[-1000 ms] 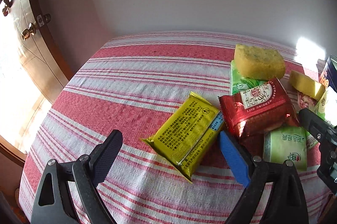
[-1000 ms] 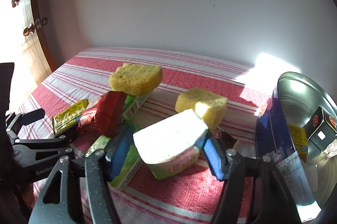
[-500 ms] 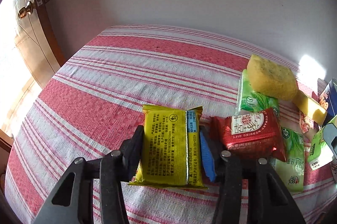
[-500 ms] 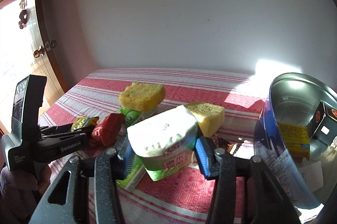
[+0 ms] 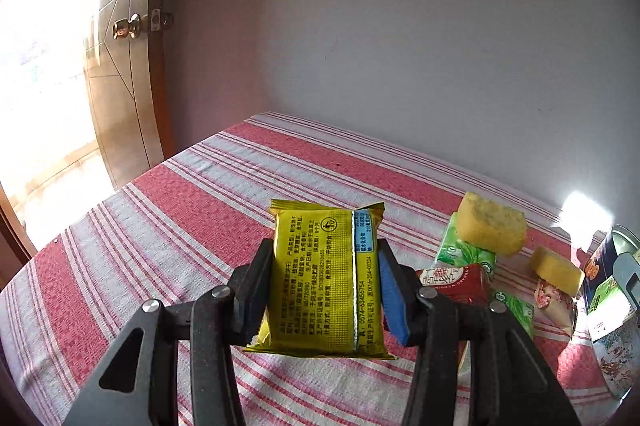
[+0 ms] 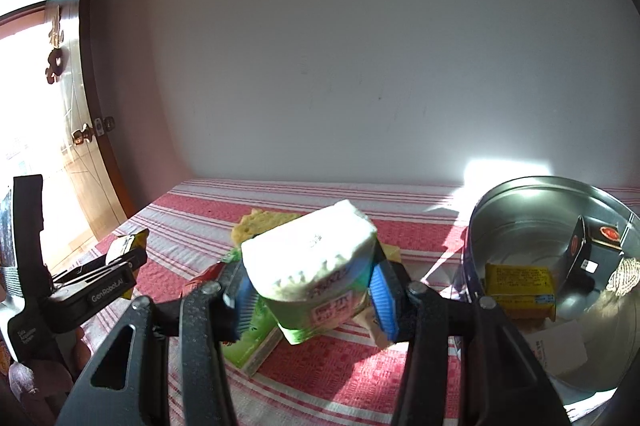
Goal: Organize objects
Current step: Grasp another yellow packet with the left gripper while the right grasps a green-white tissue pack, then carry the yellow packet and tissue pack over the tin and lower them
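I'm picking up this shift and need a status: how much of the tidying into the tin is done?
Done: a yellow packet and black box lie in the metal tin. In hand: left gripper holds a yellow packet, right gripper a tissue pack. Left: sponges, red packet.

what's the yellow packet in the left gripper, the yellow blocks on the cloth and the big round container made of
Yellow packet: looks like glossy printed plastic or foil film, with a crimped top edge and a back seam.
Yellow blocks: apparently sponge foam, matte, with a pitted, porous surface.
Round container: seemingly thin metal, likely tinplate; its bare silvery inside mirrors the light, and the outer wall carries print.
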{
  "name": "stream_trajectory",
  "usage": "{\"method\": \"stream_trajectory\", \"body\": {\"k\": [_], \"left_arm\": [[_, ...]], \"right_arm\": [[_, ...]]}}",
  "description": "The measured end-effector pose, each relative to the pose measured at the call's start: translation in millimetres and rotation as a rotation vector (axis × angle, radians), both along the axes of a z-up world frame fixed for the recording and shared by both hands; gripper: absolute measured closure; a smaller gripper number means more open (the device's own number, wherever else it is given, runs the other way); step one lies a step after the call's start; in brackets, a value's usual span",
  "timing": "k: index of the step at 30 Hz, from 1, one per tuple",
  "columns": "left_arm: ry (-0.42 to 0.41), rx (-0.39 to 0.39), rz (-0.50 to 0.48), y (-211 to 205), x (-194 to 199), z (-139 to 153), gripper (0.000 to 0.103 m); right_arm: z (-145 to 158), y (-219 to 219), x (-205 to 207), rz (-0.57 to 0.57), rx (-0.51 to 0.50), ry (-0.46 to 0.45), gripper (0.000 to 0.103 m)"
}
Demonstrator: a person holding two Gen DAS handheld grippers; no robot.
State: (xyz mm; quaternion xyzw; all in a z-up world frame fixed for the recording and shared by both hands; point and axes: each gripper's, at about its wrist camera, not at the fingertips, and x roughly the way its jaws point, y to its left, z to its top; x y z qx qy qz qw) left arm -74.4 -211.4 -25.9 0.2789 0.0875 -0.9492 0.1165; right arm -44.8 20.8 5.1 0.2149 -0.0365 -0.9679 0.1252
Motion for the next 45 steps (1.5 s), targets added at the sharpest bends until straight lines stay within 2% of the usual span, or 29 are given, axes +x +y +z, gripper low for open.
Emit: {"method": "stream_trajectory", "body": {"k": [6, 24, 33, 45], "left_arm": [[0.019, -0.047, -0.043, 24.6, 9.2, 4.1, 0.052], [0.044, -0.061, -0.177, 112.6, 33.1, 17.3, 0.052], [0.061, -0.059, -0.253, 156.9, 40.3, 26.6, 0.052], [0.077, -0.063, -0.344, 207.5, 41.5, 33.1, 0.052]], "right_arm": [[2.9, 13.0, 19.6, -0.015, 0.027, 0.035, 0.054], [12.0, 81.3, 73.0, -0.122, 0.115, 0.173, 0.054], [16.1, 119.5, 86.2, -0.207, 0.136, 0.214, 0.054], [17.0, 186.8, 92.4, -0.348, 0.146, 0.216, 0.054]]}}
